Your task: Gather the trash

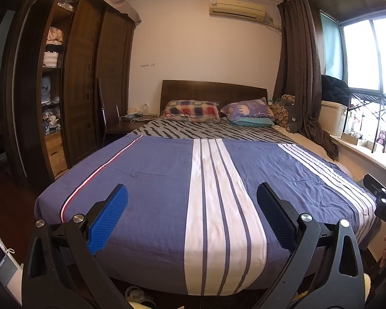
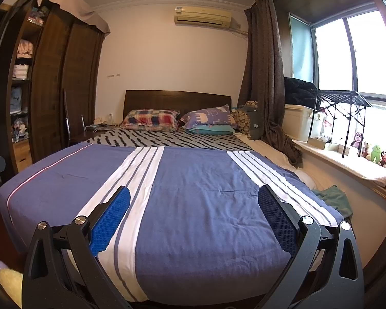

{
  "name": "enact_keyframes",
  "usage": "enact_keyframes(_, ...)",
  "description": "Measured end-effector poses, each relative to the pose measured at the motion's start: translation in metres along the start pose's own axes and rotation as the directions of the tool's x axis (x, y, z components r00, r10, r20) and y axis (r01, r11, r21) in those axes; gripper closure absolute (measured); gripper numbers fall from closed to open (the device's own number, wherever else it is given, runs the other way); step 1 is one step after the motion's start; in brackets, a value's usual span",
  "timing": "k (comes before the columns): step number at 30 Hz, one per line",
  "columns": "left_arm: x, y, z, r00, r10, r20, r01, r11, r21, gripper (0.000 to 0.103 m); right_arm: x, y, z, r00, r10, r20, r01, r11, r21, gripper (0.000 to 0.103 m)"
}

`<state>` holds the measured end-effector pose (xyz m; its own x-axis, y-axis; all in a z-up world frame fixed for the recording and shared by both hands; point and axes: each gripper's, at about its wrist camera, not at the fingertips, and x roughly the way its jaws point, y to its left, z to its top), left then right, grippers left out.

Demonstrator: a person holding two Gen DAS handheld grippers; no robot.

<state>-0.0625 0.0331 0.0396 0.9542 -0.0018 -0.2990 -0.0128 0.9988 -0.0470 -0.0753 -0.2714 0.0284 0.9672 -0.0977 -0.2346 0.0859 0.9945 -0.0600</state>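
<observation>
No trash shows in either view. My left gripper (image 1: 192,193) is open and empty, held at the foot of a bed with a blue-and-white striped cover (image 1: 154,180). My right gripper (image 2: 193,194) is open and empty too, a little to the right over the same cover (image 2: 205,193). Part of the right gripper shows at the right edge of the left wrist view (image 1: 383,200). Both point toward the headboard (image 1: 213,91).
Two pillows (image 1: 193,110) (image 2: 208,118) lie at the head. A dark wardrobe (image 1: 77,77) with open shelves stands left. A nightstand (image 1: 126,125) holds small items. A curtain (image 2: 265,77), white box (image 2: 298,121), black rack (image 2: 339,103) and plush toys (image 2: 373,152) line the window sill. Green cloth (image 2: 334,198) lies right of the bed.
</observation>
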Motion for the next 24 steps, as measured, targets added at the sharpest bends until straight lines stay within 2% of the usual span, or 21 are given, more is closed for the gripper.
enact_keyframes(24, 0.012, -0.001, -0.004, 1.000, 0.000, -0.017, 0.000, 1.000, -0.003, 0.008, 0.010, -0.004, -0.006, 0.999, 0.005, -0.038, -0.005, 1.000, 0.015, 0.003)
